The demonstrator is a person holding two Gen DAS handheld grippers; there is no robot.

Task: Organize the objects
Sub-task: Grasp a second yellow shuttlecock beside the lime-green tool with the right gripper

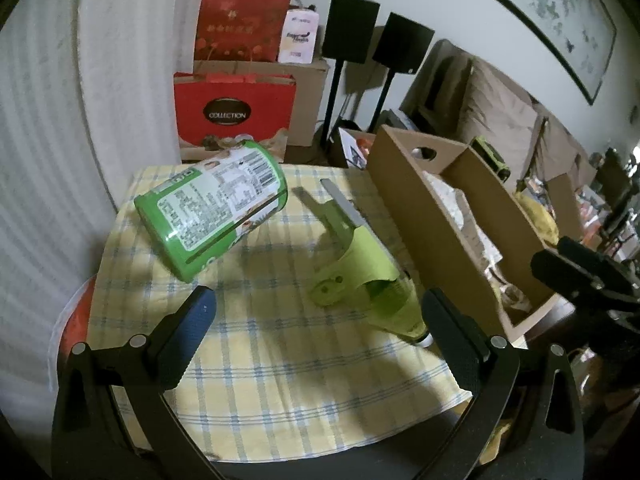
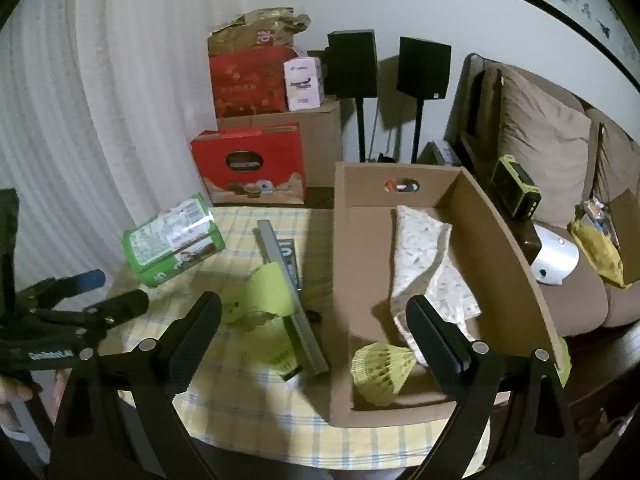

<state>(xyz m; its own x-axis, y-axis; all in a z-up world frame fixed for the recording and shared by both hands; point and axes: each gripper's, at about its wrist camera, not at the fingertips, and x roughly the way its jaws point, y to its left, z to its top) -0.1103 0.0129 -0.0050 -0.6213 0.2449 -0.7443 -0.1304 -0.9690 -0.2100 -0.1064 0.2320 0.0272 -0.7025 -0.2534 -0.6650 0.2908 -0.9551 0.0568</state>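
Sorting loose items into the open brown cardboard box appears to be the step in hand. Both the left gripper and the right gripper hang spread and empty. A yellow mesh shuttlecock already lies inside the box. On the yellow checked tablecloth remain a green cylindrical tin on its side and a lime-green squeegee, nearest the left gripper. Next probably means closing on that squeegee.

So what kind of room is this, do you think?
Most likely a home living room: a sofa with cushions, two speakers on stands, and a framed picture on the wall behind a table with a checked cloth.
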